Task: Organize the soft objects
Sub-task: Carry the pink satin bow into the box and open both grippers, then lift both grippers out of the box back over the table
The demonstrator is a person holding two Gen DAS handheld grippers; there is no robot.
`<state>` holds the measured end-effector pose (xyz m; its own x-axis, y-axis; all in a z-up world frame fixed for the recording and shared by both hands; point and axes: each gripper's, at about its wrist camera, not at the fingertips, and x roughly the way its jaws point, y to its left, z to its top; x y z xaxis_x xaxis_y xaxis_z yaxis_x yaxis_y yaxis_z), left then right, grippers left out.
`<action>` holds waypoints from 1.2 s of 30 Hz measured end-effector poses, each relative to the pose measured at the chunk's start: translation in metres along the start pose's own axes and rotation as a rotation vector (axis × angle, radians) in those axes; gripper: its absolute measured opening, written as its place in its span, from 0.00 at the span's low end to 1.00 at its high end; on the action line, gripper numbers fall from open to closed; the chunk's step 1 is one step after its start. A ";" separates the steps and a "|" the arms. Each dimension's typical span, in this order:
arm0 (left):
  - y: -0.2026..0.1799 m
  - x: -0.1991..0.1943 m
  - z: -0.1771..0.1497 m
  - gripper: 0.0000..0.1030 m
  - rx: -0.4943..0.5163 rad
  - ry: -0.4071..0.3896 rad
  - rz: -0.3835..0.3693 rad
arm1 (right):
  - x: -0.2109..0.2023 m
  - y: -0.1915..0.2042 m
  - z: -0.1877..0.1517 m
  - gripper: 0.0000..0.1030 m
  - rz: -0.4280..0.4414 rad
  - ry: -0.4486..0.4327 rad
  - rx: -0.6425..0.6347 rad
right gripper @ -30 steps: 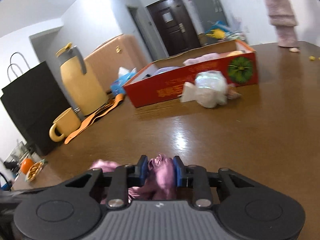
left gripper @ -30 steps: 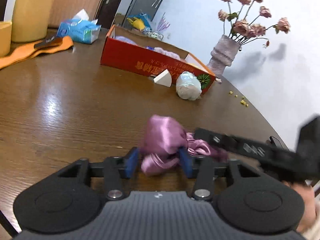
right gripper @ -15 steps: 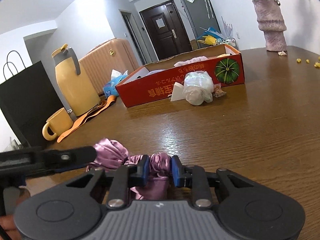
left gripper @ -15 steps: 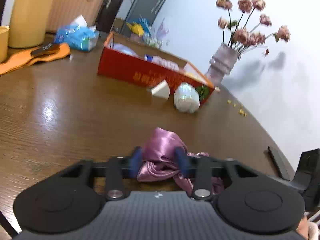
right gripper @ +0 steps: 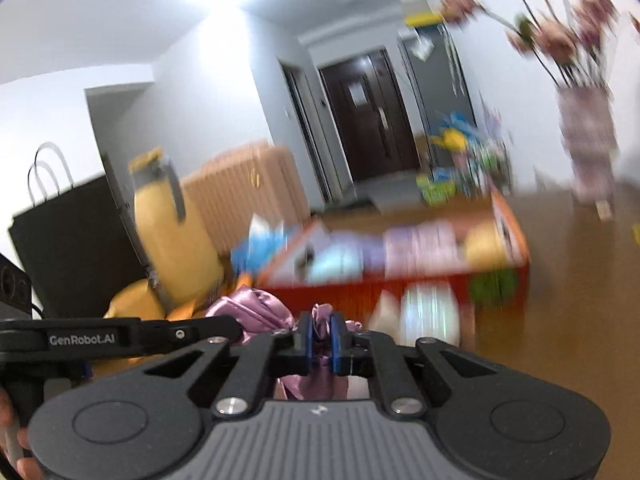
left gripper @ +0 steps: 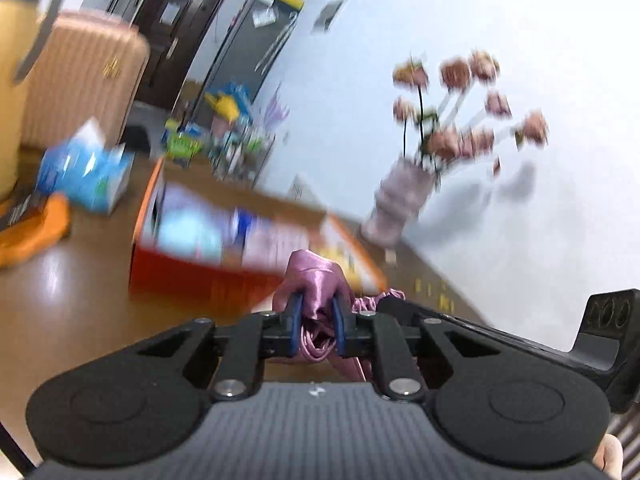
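Note:
A shiny purple satin cloth [left gripper: 316, 280] is held by both grippers above the brown table. My left gripper [left gripper: 316, 320] is shut on one bunched end of it. My right gripper [right gripper: 321, 338] is shut on the other end [right gripper: 322, 316], with more of the cloth [right gripper: 248, 310] bulging to its left. A red cardboard box [left gripper: 192, 272] with soft items inside lies ahead; it also shows in the right wrist view [right gripper: 400, 280]. Both views are motion-blurred.
A white wrapped bundle [right gripper: 428, 316] lies in front of the box. A vase of dried roses [left gripper: 404, 196] stands at the right. A yellow jug [right gripper: 168, 240], yellow mug [right gripper: 132, 304], blue tissue pack [left gripper: 84, 176] and orange strap [left gripper: 32, 228] stand at the left.
Both grippers have lifted the purple cloth off the table and carried it toward the red box, which now looks closer. Both stay shut on the cloth.

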<state>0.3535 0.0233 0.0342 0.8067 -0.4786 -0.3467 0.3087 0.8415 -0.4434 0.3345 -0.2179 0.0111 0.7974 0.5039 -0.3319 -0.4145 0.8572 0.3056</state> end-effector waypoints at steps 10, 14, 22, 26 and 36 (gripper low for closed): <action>0.052 0.128 0.065 0.16 0.013 0.207 0.246 | 0.181 -0.060 0.100 0.08 -0.015 0.259 0.083; 0.061 0.134 0.048 0.36 0.118 0.237 0.374 | 0.224 -0.055 0.073 0.09 0.001 0.377 0.074; 0.058 0.133 0.046 0.31 0.217 0.241 0.440 | 0.247 -0.030 0.050 0.23 -0.051 0.453 -0.025; 0.049 0.104 0.058 0.32 0.219 0.180 0.434 | 0.217 -0.035 0.069 0.41 -0.030 0.390 0.008; -0.017 -0.025 0.068 0.69 0.318 -0.046 0.406 | 0.047 -0.025 0.124 0.62 -0.103 0.117 -0.123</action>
<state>0.3619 0.0384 0.1065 0.9126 -0.0924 -0.3983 0.0985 0.9951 -0.0053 0.4368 -0.2292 0.0987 0.7848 0.4158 -0.4596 -0.3899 0.9076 0.1555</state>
